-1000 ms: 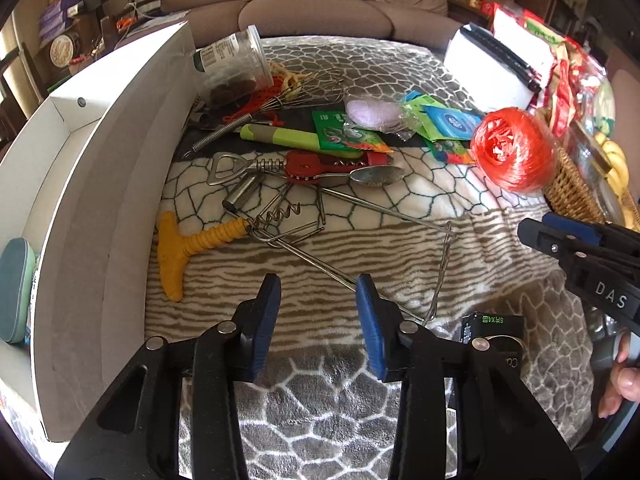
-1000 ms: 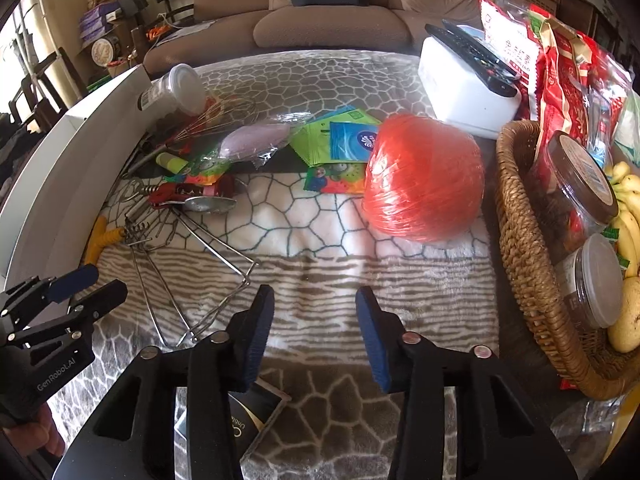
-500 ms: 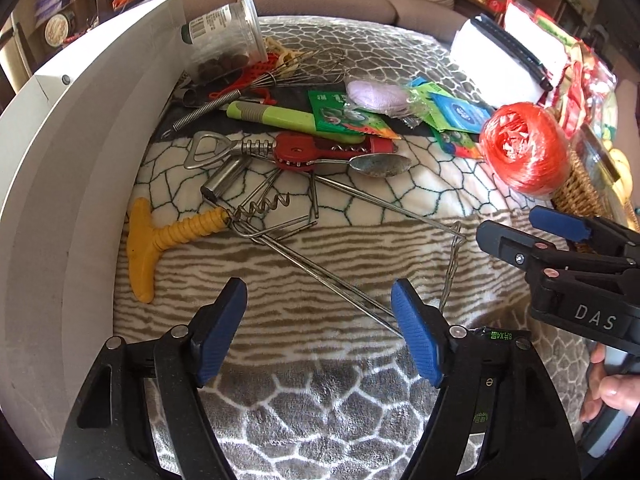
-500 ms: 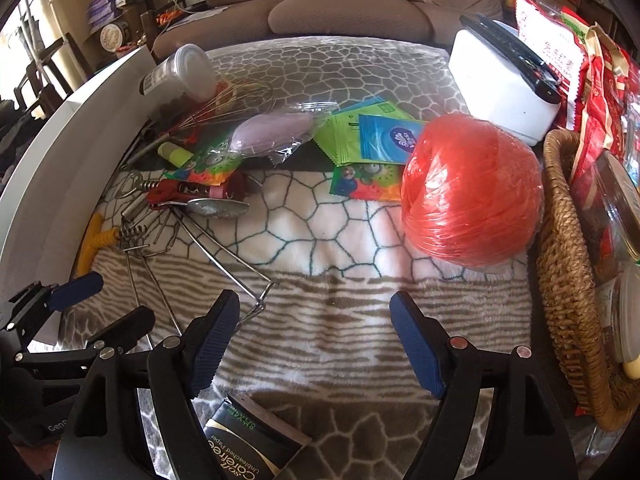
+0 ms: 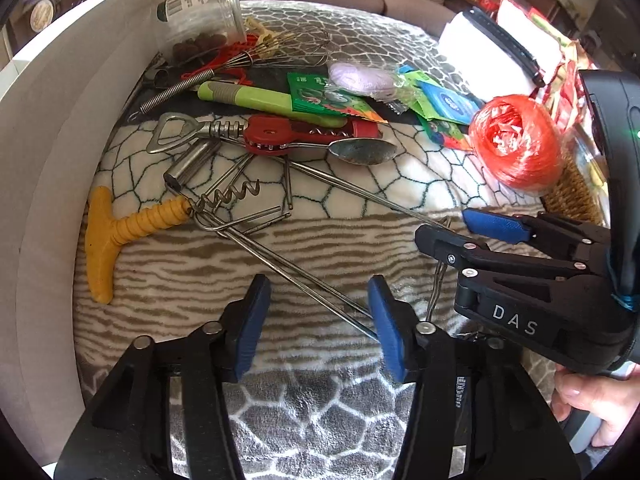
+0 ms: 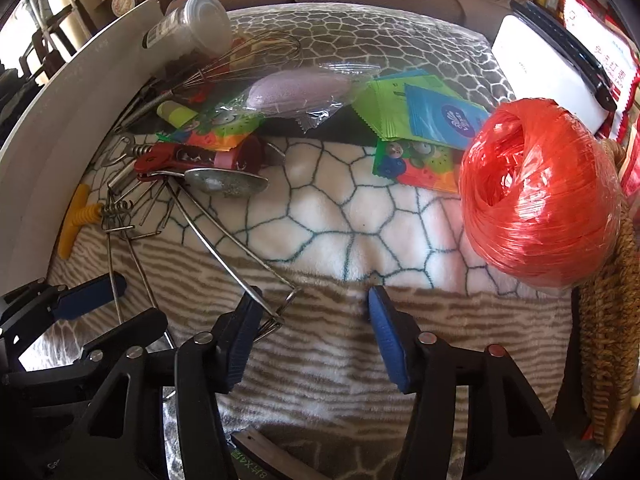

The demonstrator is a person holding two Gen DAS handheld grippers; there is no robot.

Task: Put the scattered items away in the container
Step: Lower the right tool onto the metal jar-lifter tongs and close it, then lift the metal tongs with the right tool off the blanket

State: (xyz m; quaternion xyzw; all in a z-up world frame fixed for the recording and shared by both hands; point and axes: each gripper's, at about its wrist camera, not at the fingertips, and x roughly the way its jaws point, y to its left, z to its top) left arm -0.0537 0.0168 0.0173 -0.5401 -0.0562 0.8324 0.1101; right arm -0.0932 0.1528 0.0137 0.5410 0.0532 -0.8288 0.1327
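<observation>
Clutter everywhere on the patterned fleece-covered surface (image 5: 320, 248): yellow T-handled corkscrew (image 5: 120, 232), long bent steel wire skewers (image 5: 304, 276), a dull metal spoon (image 5: 360, 151), and a shiny red twine ball (image 6: 540, 192) at the right. Tall white container wall (image 5: 48, 168) runs along the left. Left gripper (image 5: 316, 312) has fingers apart over the skewers, empty. Right gripper (image 6: 312, 332) is spread wide too, just above the skewers' looped end.

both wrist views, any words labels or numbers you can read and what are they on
"DAS": white letters on the side of the right gripper, seen from the left wrist.
Blue sachet: a round logo with script, too blurred to read.
Clear jar: label with a barcode and fine print, too small to read.
Red snack bags: printed characters, not legible.
Dark box below the right jaws: upside-down print, unclear.
</observation>
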